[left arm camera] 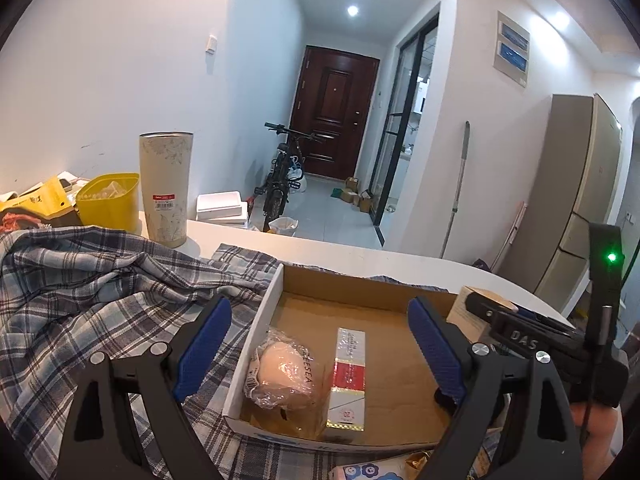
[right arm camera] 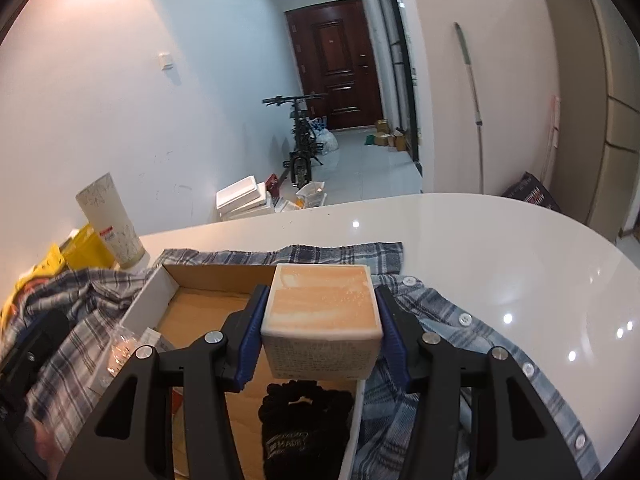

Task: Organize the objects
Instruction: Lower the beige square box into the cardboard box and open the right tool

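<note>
Left gripper (left arm camera: 320, 356) jaws wide apart, nothing between the pads, hanging over an open cardboard box (left arm camera: 360, 292) on the white worktop (left arm camera: 320, 246). Inside the box: a plastic-wrapped round item (left arm camera: 286, 372) beside a red-and-white carton (left arm camera: 349, 380), touching. Plaid cloth (left arm camera: 100, 292) under and left of the box. Tall patterned tumbler (left arm camera: 164, 188) upright behind, yellow bin (left arm camera: 109, 198) just beside it.

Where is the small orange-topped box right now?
In the right wrist view, the orange-topped box is clamped in the right gripper, held over the right wall of the cardboard tray, above a black scrunchie.
</note>
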